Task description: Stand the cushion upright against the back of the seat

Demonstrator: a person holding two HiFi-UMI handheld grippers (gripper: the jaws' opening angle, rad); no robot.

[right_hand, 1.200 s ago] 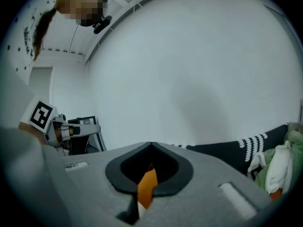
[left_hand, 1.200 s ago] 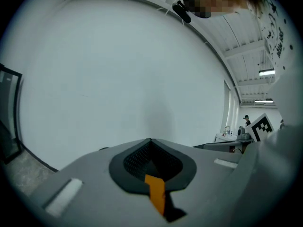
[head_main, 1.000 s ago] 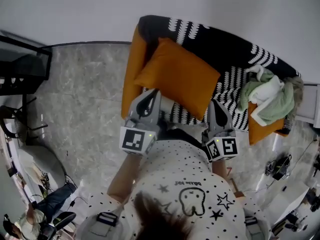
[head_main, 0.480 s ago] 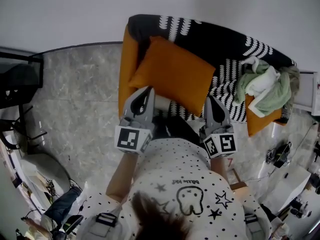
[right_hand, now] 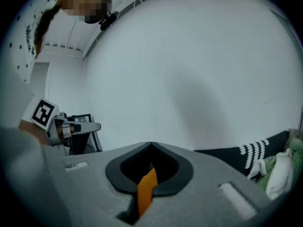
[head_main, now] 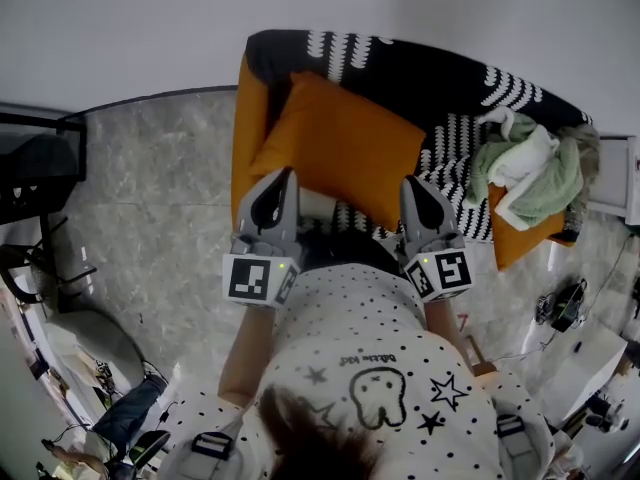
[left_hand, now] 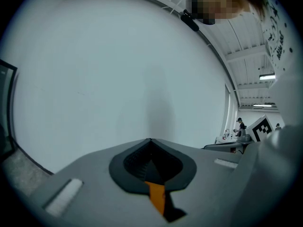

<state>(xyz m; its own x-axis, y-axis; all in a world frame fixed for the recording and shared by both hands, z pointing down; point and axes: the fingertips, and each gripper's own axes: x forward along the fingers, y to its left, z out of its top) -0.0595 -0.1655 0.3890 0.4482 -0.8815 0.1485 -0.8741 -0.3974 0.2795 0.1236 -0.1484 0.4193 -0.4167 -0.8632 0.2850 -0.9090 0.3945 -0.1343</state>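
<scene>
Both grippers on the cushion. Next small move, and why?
Probably nudge the cushion a little toward the seat back before letting go. The left gripper and right gripper each pinch orange fabric at its lower edge, and it looks tilted; whether its top touches the back isn't clear.

A staged test hall was indicated: a sofa (head_main: pixel 440 78) was set against a bare white wall (head_main: pixel 150 28), cabled equipment (head_main: pixel 563 306) lay on the marble-look floor (head_main: pixel 160 188), and strip lights (left_hand: pixel 266 76) were mounted overhead.

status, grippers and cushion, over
Left hand-held gripper, right hand-held gripper shut on square orange cushion. Cushion tilted over black-white seat. Green cloth heap aside.
</scene>
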